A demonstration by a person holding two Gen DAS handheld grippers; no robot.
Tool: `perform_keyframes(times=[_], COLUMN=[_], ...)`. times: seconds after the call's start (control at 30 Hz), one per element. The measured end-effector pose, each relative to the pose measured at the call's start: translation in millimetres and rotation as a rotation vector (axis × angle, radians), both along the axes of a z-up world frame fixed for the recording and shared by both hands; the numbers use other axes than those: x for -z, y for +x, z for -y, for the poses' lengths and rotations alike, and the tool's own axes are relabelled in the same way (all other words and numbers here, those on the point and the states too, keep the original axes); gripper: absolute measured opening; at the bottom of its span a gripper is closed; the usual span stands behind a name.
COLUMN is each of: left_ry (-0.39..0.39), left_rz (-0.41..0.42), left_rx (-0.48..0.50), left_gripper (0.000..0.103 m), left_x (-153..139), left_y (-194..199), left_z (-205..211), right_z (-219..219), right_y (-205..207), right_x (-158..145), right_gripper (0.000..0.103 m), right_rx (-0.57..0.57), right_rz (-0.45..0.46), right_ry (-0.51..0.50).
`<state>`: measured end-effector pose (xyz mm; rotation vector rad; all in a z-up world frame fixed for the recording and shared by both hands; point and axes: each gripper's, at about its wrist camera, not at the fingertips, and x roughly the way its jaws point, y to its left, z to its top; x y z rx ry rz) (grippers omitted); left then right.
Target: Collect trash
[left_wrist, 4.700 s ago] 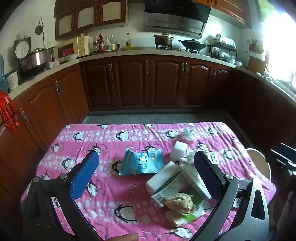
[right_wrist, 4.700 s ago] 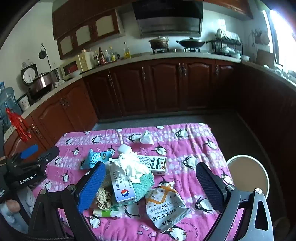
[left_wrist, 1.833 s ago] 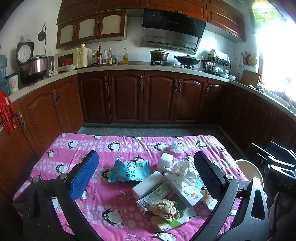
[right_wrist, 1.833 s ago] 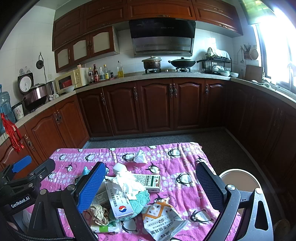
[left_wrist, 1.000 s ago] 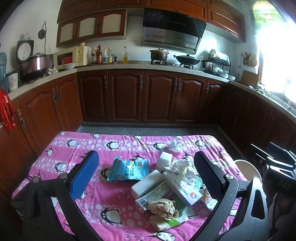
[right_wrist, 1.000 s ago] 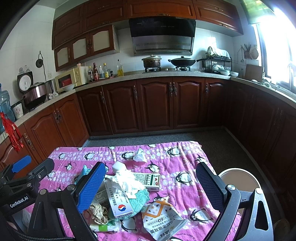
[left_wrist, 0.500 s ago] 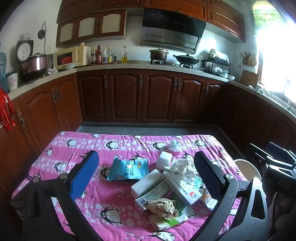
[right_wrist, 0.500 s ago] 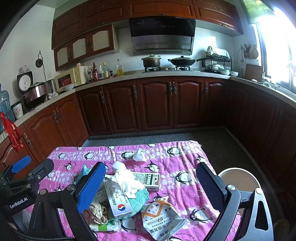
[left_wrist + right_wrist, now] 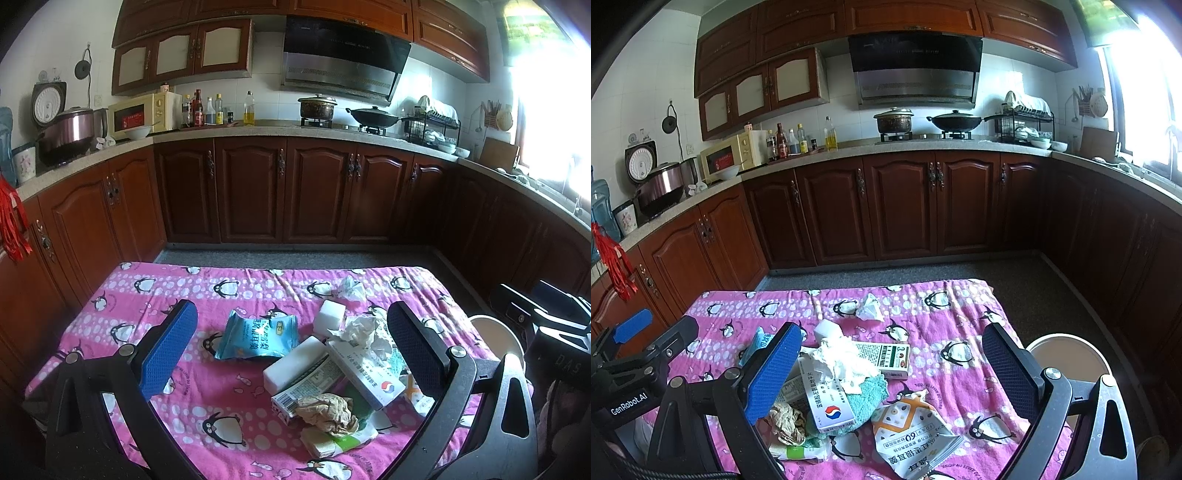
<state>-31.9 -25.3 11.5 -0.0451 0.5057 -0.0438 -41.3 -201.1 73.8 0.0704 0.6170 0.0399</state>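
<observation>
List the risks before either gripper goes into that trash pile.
The white tissue lies loose on the long box, so lifting the box may scatter it. The bin sits off the table's right edge, so a drop could miss. Both grippers, left and right, are open and empty.

A black range hood hangs on the white-tiled wall. Below it, a dark lidded pot and black wok sit on the stove. Left of the hood, glass bottles and a cream microwave line the grey counter; right of it stands a dish rack.
</observation>
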Motion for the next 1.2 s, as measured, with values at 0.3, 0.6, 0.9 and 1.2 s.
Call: perform_keyframes(times=[0.3,0.6,0.9,1.2], left_ry=[0.000,-0.002,-0.010,-0.031], left_rz=[-0.002,-0.010,-0.025,-0.073], left_rx=[0.001,0.002,0.006,0.004], left_gripper=[0.102,0.102,0.102,0.102], left_x=[0.3,5.3,8.9,14.2], left_y=[-0.1,-0.6,0.1,9.4], left_z=[0.5,1.6,-3.5,-10.4], right_z=[0.6,1.4,-0.8,-1.7], right_y=[0.0,1.0,3.8,10.1], right_x=[1.6,2.7,7.0,18.0], right_gripper=[0.097,0.098,0.098,0.098], right_rx=[-0.003,0.002,-0.006,-0.018], right_rz=[-0.010,-0.021,-0.047,-0.098], right_ry=[-0.002,-0.002,-0.006,0.000])
